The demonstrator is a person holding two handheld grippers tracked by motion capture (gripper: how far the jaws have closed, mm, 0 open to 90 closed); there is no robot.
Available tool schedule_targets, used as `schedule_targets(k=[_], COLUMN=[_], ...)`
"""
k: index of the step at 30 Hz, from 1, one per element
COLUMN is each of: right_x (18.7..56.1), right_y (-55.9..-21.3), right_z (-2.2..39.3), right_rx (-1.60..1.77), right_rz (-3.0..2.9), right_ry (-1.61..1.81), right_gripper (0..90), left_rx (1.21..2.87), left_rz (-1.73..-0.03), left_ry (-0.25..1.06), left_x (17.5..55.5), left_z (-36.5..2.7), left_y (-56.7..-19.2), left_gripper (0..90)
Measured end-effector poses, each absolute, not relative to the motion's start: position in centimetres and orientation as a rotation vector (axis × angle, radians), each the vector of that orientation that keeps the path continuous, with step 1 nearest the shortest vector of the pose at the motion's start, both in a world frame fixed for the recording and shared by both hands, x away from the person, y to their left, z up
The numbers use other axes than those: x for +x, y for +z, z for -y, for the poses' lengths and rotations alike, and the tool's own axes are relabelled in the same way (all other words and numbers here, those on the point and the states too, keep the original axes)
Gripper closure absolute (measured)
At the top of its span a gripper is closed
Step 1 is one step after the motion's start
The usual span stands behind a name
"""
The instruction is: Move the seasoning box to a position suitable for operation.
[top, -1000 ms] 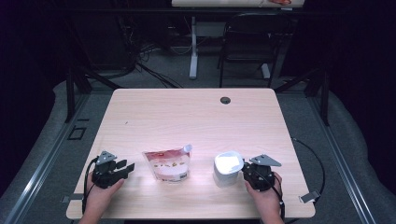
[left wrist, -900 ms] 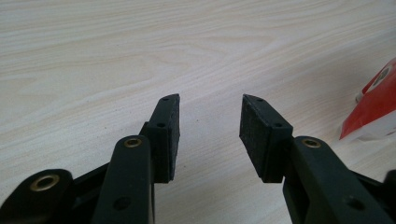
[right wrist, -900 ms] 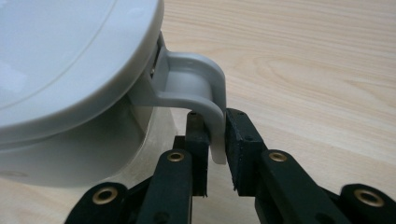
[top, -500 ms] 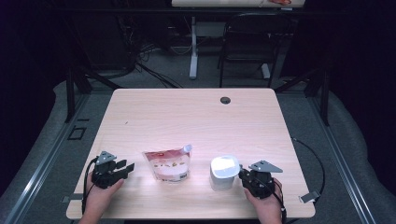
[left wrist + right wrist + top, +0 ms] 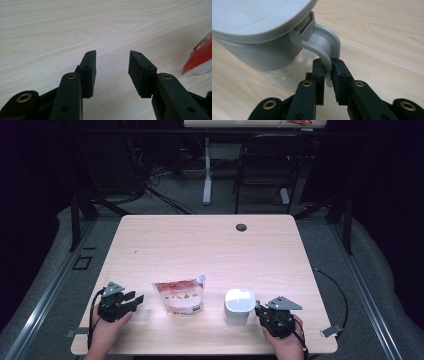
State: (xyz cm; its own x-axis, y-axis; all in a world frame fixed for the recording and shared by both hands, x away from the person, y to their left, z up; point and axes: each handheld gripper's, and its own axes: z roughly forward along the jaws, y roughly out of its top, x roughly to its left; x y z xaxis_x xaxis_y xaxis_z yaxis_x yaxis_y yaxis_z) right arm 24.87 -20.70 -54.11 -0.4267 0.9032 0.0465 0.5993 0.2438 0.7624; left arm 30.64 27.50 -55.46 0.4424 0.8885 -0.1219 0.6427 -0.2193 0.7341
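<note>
Fingers (image 5: 338,75) of the right gripper (image 5: 327,72) are clamped on the latch tab (image 5: 327,51) of the white lidded container (image 5: 239,306), having just been closing on it. The container stands upright near the table's (image 5: 210,240) front edge, right of the red-topped pouch (image 5: 181,296). Left gripper (image 5: 112,67) is held spread with nothing between its pads, resting left of the pouch.

Right claw (image 5: 256,310), closing on the latch handle (image 5: 329,50) of the white container (image 5: 239,306), has drawn the container slightly toward the worktop's (image 5: 210,245) near edge.
</note>
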Motion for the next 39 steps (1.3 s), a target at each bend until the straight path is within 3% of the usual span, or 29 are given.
schedule_targets(k=[25,39], right_x=[22.9,24.8], right_y=[-51.7,-49.0], right_z=[21.7,22.5], right_rx=[1.309,1.323], right_rz=[-2.096,-2.084], right_ry=[1.142,1.095], right_gripper=[79.0,72.5], left_rx=[1.946,1.940], left_rz=[-1.295,-1.298], left_ry=[0.415,0.413], left_x=[30.7,30.8], left_z=[-27.5,-27.8], left_y=[-55.4,-55.4], left_gripper=[58.5,58.7])
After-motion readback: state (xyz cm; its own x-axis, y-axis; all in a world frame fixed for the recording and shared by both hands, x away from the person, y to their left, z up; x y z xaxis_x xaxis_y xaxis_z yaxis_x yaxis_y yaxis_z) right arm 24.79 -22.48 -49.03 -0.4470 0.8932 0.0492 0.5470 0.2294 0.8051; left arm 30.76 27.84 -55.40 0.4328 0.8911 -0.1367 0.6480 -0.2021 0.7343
